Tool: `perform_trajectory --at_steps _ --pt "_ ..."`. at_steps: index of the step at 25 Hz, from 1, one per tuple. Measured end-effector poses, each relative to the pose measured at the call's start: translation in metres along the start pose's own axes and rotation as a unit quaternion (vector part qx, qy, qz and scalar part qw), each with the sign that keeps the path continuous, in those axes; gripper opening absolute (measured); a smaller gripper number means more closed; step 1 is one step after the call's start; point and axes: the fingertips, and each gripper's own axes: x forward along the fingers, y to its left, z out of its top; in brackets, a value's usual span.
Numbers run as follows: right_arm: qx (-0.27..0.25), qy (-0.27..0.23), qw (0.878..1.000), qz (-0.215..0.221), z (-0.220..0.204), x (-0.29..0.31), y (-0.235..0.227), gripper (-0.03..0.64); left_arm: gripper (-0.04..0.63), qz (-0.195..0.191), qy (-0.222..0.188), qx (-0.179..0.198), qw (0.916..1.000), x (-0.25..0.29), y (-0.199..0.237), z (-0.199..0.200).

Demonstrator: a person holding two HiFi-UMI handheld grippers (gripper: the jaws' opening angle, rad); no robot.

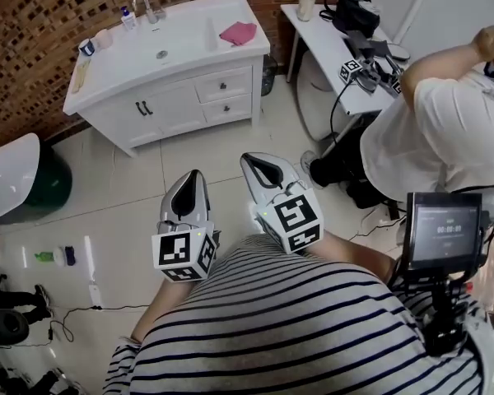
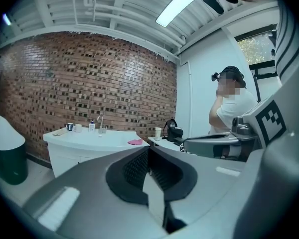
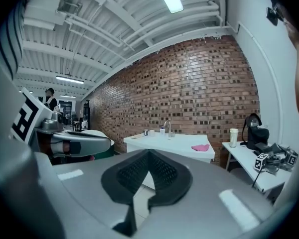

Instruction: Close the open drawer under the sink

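Head view has us holding both tools close to our striped shirt [image 1: 296, 336], well apart from the white vanity cabinet [image 1: 160, 109] that stands against the brown brick wall [image 1: 49, 6]. The grey left tool [image 1: 194, 176] and the grey right tool [image 1: 250, 160] sit side by side, pointing toward the cabinet. In the left gripper view we see the jaws meeting at their tips with nothing between them. The right gripper view shows the same, so neither tool has hold of anything.

Two white drawers with dark knobs sit at the right end of the cabinet front, beside the pair of doors under the sink basin [image 1: 177, 39]: the upper drawer [image 1: 224, 85] and the lower drawer [image 1: 228, 108]. From here we cannot tell whether either stands out of the front.

A pink cloth [image 1: 239, 32] lies by the right edge of the cabinet's top, and a chrome tap [image 1: 146, 6] rises at its back edge. Only the white tiled floor [image 1: 206, 151] lies between the tools and the drawers.

To the right, a white table [image 1: 325, 44] carries a paper cup [image 1: 306, 3] at its back corner and a black bag [image 1: 351, 6]. A person in a white shirt [image 1: 428, 130] stands just beside its front end, right of our line to the cabinet. A dark green bin with a white lid [image 1: 16, 179] stands left of the cabinet.
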Motion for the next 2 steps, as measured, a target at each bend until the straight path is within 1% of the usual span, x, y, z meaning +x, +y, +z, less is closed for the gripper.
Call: perform_trajectory --at_steps 2 --pt "0.001 0.001 1.000 -0.006 0.0006 -0.0017 -0.0027 0.000 0.015 -0.002 0.002 -0.003 1.0000 0.0016 -0.0002 -0.0002"
